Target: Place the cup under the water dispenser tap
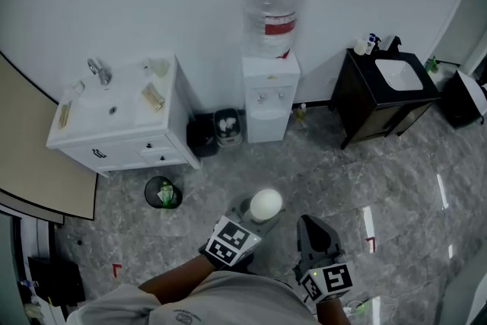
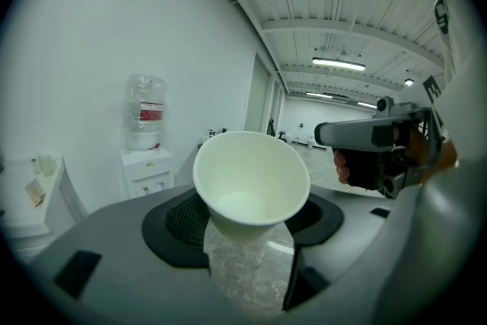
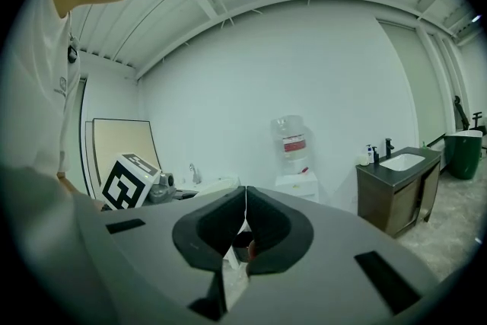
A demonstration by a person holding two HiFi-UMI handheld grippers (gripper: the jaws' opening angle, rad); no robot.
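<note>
A white paper cup sits upright between the jaws of my left gripper, which is shut on its lower body. In the left gripper view the cup fills the centre, empty inside. The white water dispenser with its clear bottle stands against the far wall, well ahead of both grippers across the floor. It also shows small in the left gripper view as the dispenser. My right gripper is beside the left one, its jaws shut with nothing in them.
A white sink cabinet stands left of the dispenser and a dark one to its right. Black bins sit next to the dispenser, and a small round bin is on the grey marble floor. A board leans at far left.
</note>
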